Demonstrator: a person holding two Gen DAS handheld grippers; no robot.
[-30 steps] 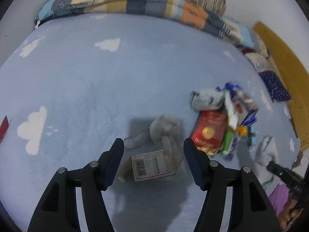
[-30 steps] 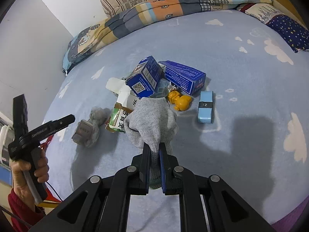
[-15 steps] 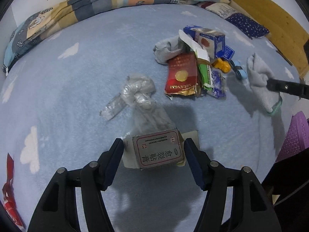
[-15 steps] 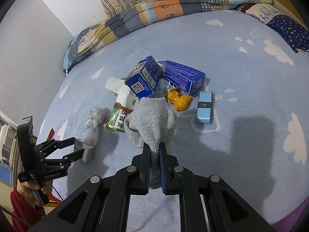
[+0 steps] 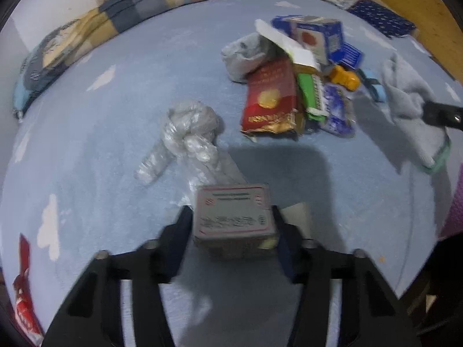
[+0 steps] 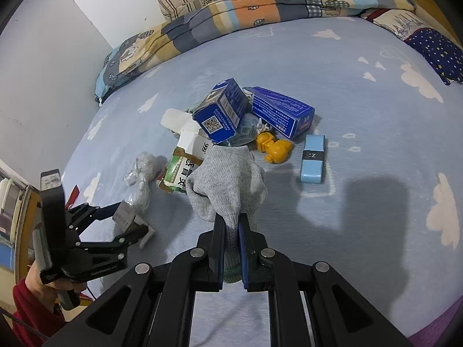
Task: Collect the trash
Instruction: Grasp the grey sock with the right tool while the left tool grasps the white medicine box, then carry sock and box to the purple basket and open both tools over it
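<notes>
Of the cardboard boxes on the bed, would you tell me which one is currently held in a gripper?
The small grey box with red trim, clamped between the left gripper fingers; the blue boxes lie untouched in the pile.

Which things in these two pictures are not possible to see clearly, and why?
- Print on the small grey box, left wrist view: motion blur.
- Lower part of the grey sock, right wrist view: hidden between the right tongs.
- Red wrapper, left wrist view: cut off by the picture edge.
</notes>
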